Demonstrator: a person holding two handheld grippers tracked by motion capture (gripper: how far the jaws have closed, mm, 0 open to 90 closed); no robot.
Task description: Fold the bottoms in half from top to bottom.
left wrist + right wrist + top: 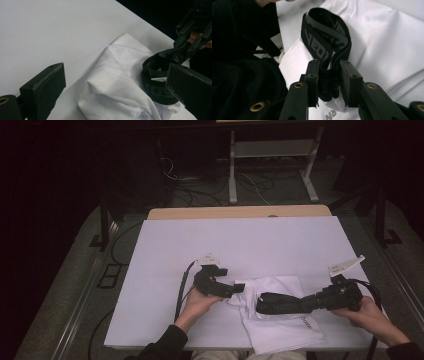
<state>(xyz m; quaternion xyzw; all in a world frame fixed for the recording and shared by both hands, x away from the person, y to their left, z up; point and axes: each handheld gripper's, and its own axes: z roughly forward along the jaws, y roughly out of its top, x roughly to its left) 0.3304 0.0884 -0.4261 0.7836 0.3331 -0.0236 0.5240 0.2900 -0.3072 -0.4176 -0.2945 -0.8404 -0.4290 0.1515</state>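
White-covered table (240, 240), wooden edge at its far side (240, 212), metal rack (272, 150), floor cables (200, 190)

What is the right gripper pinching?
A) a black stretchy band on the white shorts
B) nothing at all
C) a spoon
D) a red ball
A: in the right gripper view the right gripper has the black band between its jaws, lying over the white shorts.
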